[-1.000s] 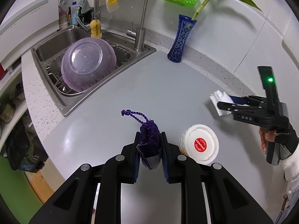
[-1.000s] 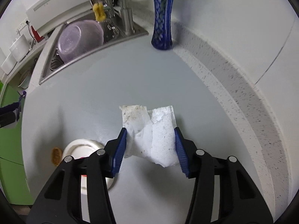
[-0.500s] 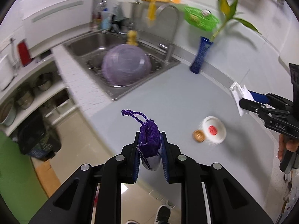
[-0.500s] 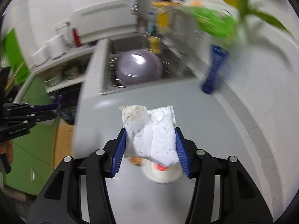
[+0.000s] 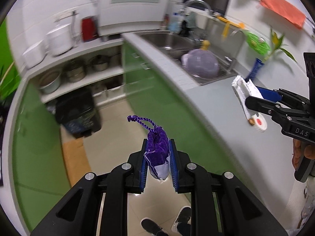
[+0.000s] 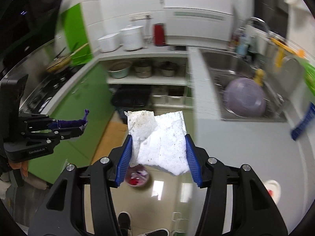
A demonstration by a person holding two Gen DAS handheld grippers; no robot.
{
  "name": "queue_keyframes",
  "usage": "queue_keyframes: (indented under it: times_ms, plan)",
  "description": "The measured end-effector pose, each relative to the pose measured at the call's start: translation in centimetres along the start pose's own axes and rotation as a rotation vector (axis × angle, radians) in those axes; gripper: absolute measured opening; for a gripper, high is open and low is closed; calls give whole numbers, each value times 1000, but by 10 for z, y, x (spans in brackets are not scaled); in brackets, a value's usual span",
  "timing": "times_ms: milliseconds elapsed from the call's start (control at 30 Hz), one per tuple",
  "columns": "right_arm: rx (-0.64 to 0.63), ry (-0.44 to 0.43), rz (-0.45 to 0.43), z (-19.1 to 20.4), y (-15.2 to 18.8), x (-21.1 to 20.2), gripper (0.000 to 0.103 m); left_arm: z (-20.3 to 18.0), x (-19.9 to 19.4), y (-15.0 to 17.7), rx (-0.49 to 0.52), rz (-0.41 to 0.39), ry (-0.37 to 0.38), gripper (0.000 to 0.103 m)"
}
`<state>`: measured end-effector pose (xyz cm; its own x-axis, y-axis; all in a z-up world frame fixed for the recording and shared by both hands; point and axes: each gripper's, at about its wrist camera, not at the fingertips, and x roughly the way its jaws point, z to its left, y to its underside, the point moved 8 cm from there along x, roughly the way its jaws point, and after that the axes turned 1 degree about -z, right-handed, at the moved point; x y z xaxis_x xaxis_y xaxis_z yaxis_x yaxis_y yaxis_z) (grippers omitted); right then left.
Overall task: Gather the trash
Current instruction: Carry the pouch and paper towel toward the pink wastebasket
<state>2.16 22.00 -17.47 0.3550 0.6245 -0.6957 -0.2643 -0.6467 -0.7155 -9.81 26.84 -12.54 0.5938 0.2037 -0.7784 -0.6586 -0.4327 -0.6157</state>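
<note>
**Trash held over the floor, right grip is the weak one**

Trash is in both tongs: the right tongs [image 6: 158, 157] pinch a crumpled, speckled white tissue [image 6: 157, 137]; the left tongs [image 5: 157, 161] are narrow on a soft purple drawstring pouch [image 5: 157, 149]. Both hang over the glossy floor, beside the grey tabletop [image 5: 226, 106]. The thin tissue could slip out before reaching the small bin [image 6: 137, 177] below.

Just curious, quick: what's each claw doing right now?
Left gripper: closed on the purple pouch.
Right gripper: holding the dirty white tissue.
</note>
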Motion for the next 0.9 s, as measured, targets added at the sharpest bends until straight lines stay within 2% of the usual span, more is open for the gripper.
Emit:
queue_keyframes:
  times_ms: [233,367,533,600,833,900]
  plan:
    - [-78,-86,59,83,7,48,53,59,3,37,-81,25,-42,20]
    - [-109,-114,117,108,28,96,53,87,38,65,-136,54,-33,20]
    - [-134,-116,165,115,75,172,53,119,120,118,-172,89,-20,20]
    - [-142,-108,184,113,103,211,53,132,167,144,-191,103,-7,20]
    - [-149,-72,216,91,189,320,53,166,305,219,-235,143,24,20]
    - [-142,-64,223,81,213,347,53,173,339,235,-242,149,21,24]
